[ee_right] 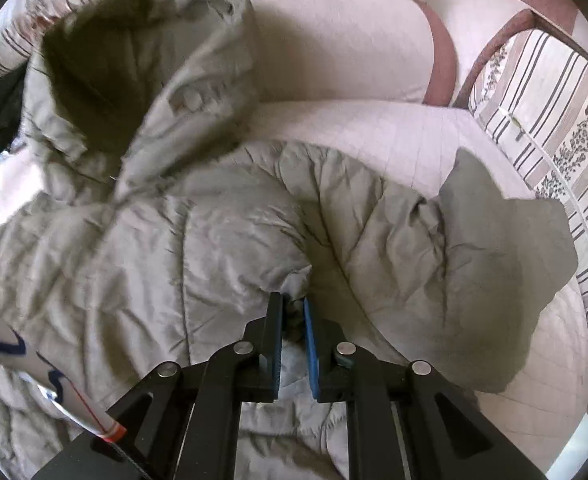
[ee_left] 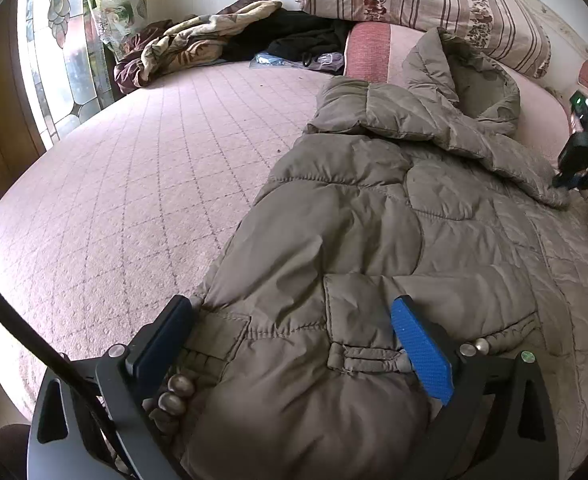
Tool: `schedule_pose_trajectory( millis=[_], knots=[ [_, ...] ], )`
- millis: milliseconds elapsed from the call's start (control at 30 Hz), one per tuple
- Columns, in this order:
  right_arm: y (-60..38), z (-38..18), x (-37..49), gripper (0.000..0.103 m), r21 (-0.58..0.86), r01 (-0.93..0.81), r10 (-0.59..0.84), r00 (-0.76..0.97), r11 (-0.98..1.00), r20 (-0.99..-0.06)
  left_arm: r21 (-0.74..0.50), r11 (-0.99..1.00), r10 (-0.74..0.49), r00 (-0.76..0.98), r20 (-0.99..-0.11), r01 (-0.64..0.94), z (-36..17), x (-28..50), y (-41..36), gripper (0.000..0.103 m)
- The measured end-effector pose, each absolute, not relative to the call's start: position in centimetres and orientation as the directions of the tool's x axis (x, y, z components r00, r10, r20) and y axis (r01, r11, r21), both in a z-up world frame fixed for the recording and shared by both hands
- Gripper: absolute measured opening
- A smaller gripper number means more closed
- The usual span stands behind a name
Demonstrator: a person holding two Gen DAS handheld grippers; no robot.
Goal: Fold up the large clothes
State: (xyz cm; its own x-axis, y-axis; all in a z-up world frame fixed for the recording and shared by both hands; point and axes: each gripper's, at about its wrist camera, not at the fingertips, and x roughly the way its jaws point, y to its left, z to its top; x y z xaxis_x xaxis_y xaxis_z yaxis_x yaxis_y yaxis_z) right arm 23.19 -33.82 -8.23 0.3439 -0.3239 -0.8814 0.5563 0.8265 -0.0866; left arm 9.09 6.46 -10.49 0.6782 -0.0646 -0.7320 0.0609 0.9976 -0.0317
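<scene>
Stained-glass window shows only in left view.

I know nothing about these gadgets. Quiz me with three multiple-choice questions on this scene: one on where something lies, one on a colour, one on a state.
1. Where does the puffy jacket lie?
A. on the pink quilted bed
B. on a wooden floor
C. on a hanger

2. What colour are the pads on the gripper fingers?
A. red
B. blue
C. yellow

3. How do the two grippers stand?
A. both wide open
B. both shut
C. the left gripper wide open, the right gripper pinched on jacket fabric

Answers:
1 A, the jacket is spread over the bed's quilted cover.
2 B, a blue pad shows in the left wrist view.
3 C, the left fingers stand far apart over the jacket's hem, while the right ones clamp a fold of cloth.
</scene>
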Motion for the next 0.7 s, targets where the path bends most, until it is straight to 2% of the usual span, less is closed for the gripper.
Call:
schedule_pose_trajectory(
  millis=[133, 167, 200, 233, 267, 300, 467, 600, 700],
  knots=[
    [-34.2, -9.5, 23.5, 0.017, -0.114, 0.554, -0.339, 0.322, 0.825, -0.884, -0.03, 0.998, -0.064, 0.678, -0.732, 0.061, -10.5, 9.1, 6.5, 0.1],
    [-34.0, -9.6, 23.5, 0.024, -0.134, 0.549, -0.353, 0.315, 0.825, -0.881, -0.029, 0.998, -0.063, 0.678, -0.733, 0.06, -10.5, 9.1, 6.5, 0.1],
    [-33.9, -9.3, 23.5, 0.039, -0.175, 0.546, -0.388, 0.302, 0.819, -0.871, -0.029, 0.998, -0.061, 0.677, -0.733, 0.059, -10.5, 9.1, 6.5, 0.1],
    [-33.8, -8.8, 23.3, 0.046, -0.194, 0.545, -0.406, 0.301, 0.816, -0.863, -0.027, 0.998, -0.059, 0.677, -0.733, 0.058, -10.5, 9.1, 6.5, 0.101],
    [-33.7, -8.1, 23.0, 0.059, -0.192, 0.543, -0.41, 0.315, 0.818, -0.856, -0.026, 0.998, -0.057, 0.678, -0.733, 0.056, -10.5, 9.1, 6.6, 0.101],
    [-33.9, -7.0, 22.0, 0.062, -0.154, 0.541, -0.388, 0.349, 0.827, -0.853, -0.023, 0.998, -0.053, 0.679, -0.732, 0.053, -10.4, 9.0, 6.7, 0.101],
    [-35.0, -3.0, 15.5, 0.063, -0.026, 0.534, -0.307, 0.445, 0.845, -0.842, 0.023, 0.999, -0.006, 0.68, -0.733, 0.033, -10.0, 8.1, 6.6, 0.101],
    [-37.3, -1.0, 7.9, 0.078, 0.037, 0.56, -0.296, 0.492, 0.828, -0.819, 0.092, 0.996, 0.058, 0.671, -0.739, 0.016, -8.4, 6.3, 6.4, 0.099],
    [-40.1, -1.5, 3.3, 0.079, 0.095, 0.6, -0.264, 0.482, 0.794, -0.835, 0.079, 0.997, 0.062, 0.662, -0.747, -0.004, -6.2, 3.8, 6.7, 0.099]
  ],
)
